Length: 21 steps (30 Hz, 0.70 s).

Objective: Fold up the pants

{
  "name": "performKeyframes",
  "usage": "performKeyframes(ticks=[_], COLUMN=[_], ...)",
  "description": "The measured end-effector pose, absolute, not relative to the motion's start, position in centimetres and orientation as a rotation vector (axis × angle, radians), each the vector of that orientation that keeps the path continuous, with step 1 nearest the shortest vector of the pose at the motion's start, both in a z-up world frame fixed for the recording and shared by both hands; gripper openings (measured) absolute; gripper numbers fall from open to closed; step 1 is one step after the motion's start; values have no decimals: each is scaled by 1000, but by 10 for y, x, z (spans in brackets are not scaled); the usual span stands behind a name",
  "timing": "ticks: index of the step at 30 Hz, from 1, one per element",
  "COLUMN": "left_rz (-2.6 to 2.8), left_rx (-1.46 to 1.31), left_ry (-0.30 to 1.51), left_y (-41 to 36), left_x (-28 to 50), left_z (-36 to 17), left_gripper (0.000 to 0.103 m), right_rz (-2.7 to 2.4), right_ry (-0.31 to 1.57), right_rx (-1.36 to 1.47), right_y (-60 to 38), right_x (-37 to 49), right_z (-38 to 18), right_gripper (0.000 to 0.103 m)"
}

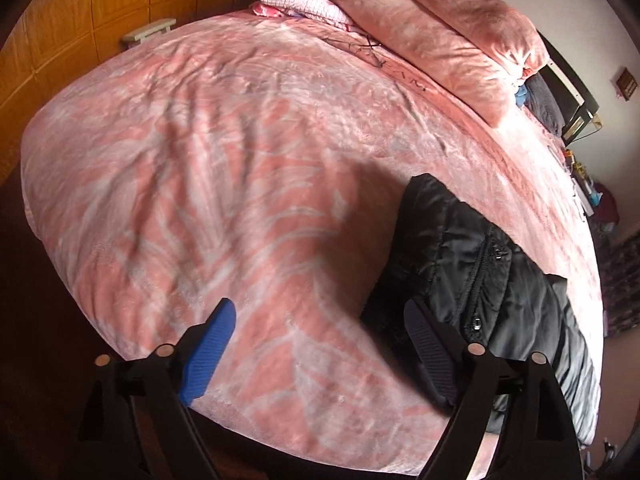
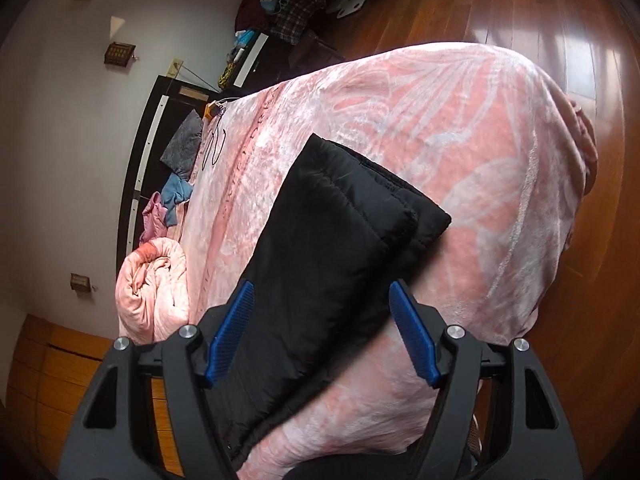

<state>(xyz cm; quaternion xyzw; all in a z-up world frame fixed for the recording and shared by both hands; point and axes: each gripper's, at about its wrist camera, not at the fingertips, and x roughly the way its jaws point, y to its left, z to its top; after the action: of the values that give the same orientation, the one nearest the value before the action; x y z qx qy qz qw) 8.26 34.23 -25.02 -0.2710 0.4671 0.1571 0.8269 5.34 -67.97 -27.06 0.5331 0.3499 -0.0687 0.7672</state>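
Observation:
Black padded pants point(image 1: 472, 264) lie folded on the pink patterned bed cover point(image 1: 224, 168), at the right in the left wrist view, with a zipper showing. My left gripper point(image 1: 320, 312) is open and empty above the cover, its right finger beside the pants' left edge. In the right wrist view the pants point(image 2: 328, 248) lie as a long folded stack on the cover point(image 2: 480, 160). My right gripper point(image 2: 322, 296) is open and hangs above the near part of the pants, holding nothing.
A rolled pink quilt point(image 1: 440, 28) and pillows lie at the head of the bed. Loose clothes point(image 2: 180, 184) sit by the dark headboard. A wooden wardrobe point(image 1: 80, 12) stands beside the bed. A wood floor point(image 2: 520, 8) surrounds the bed's far edge.

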Motion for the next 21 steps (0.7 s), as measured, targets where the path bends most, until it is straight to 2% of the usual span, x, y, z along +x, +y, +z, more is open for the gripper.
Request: performKeyframes(ticks=[6,11,12,13,14,15,16,17,19,20,21], left_rz=[219,247,253,260,263,287,304,317,333,340,336], left_rx=[-767,-742,-736,-728,-723,-710,-699,-677,-657,-658,-669], left_ry=[1048,1156,1167,1171,1181,1193,1201,1212,1218,1215,1209], left_y=[323,304,302,300,299,297,295,293,292,293,295], left_x=[106,128,132,134,138,140,142,144,145,144,143], left_z=[-267,-296,-299,-301,-301,-300,-300,-299,-293,-289,-285], left_gripper=[90,89,85,70,50,49,43,40,31,26,25], right_rz=[-204,-222,-224,-223,-220,-219,-219,-214,-217,-212,-206], right_ry=[798,803,806,806,807,807,808,810,817,816,811], right_rx=[1223,1271,1265,1262,1264,1266,1265,1260,1240,1242,1240], right_y=[-686,-691,-690,-690,-690,-691,-691,-692,-694,-694,-693], right_x=[76,82,83,83,83,83,82,82,80,79,78], right_z=[-292,-306,-306,-305,-304,-304,-303,-301,-298,-297,-294], right_gripper=[69,69,68,62,57,45,39,38,26,24,19])
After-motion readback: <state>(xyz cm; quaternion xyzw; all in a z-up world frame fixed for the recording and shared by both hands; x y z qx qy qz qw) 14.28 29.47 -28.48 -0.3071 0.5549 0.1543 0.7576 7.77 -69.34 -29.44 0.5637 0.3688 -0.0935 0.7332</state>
